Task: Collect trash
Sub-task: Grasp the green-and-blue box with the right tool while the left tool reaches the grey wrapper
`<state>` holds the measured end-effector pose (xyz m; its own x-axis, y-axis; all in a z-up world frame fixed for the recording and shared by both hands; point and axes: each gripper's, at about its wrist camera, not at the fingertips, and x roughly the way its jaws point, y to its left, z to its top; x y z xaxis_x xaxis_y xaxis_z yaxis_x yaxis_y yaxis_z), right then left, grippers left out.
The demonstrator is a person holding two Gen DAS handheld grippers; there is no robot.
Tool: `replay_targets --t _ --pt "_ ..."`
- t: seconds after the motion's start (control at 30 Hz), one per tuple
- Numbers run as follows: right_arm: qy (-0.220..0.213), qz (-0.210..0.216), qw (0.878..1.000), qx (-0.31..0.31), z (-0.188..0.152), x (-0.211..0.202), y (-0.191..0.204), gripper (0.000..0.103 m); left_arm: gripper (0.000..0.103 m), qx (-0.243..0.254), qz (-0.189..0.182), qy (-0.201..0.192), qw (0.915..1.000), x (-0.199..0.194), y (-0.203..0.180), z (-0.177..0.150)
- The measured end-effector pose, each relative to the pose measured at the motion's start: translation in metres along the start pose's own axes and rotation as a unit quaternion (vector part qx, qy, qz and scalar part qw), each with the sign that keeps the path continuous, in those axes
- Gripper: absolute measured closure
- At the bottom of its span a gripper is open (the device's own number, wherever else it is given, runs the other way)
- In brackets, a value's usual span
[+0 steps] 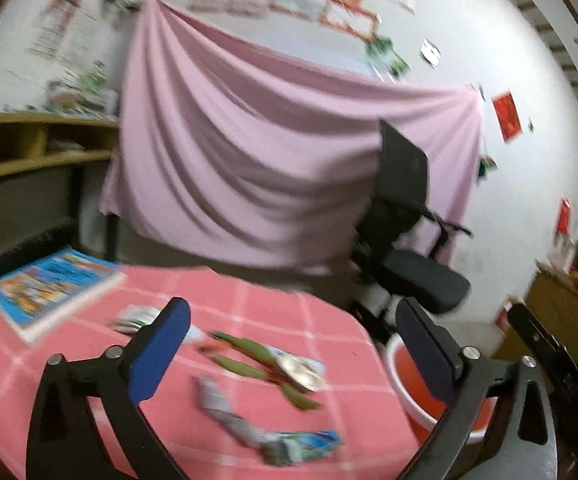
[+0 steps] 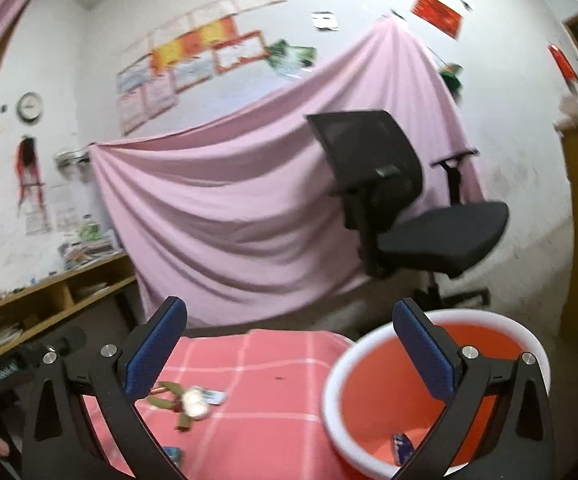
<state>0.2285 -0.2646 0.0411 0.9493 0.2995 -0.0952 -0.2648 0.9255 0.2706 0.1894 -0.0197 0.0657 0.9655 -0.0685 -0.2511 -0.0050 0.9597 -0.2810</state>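
left gripper (image 1: 293, 344) released, empty | right gripper (image 2: 289, 344) released above bin (image 2: 369, 360) rim | wrappers (image 1: 285, 364) at 12 o'clock | book (image 1: 55, 288) at 10 | chair (image 2: 409, 208) beyond table (image 2: 265, 360)

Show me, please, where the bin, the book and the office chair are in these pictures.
bin (image 2: 373, 404): right wrist view, orange inner wall.
book (image 1: 49, 286): left wrist view, blue cover.
office chair (image 2: 445, 236): right wrist view, seat cushion.

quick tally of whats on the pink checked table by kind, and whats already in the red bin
Book: 1, on the pink checked table
Wrappers on the table: 4, a white one, a green-and-red one with a round foil piece, a grey crumpled one, a blue-green one
Blue wrapper in the red bin: 1
Total: 6
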Motion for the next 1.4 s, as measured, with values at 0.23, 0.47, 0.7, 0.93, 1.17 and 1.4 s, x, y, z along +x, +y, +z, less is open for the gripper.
replay_targets --t 0.23,0.47,0.7,0.93,1.17,1.4 --pt "0.001 0.038 0.997 -0.065 -0.009 0.001 0.050 0.000 0.002 0.020 0.039 -0.016 0.9989 -0.026 0.040 -0.014" --pt "0.043 0.042 0.991 -0.119 -0.031 0.014 0.076 0.000 0.002 0.008 0.047 0.016 0.9987 -0.028 0.067 -0.037" --pt "0.156 0.036 0.981 -0.112 -0.048 0.030 0.073 0.000 0.002 -0.001 0.032 0.071 0.9970 -0.017 0.074 -0.041" --pt "0.270 0.070 0.951 -0.133 -0.085 0.042 0.081 0.011 0.007 -0.001 0.055 0.148 0.9874 0.007 0.079 -0.054" --pt "0.325 0.103 0.929 -0.144 -0.101 0.055 0.094 0.016 0.012 -0.002 0.070 0.193 0.9787 0.019 0.087 -0.066" --pt "0.356 0.121 0.916 -0.141 -0.107 0.066 0.101 0.016 0.012 -0.023 0.073 0.208 0.9751 0.021 0.097 -0.069"
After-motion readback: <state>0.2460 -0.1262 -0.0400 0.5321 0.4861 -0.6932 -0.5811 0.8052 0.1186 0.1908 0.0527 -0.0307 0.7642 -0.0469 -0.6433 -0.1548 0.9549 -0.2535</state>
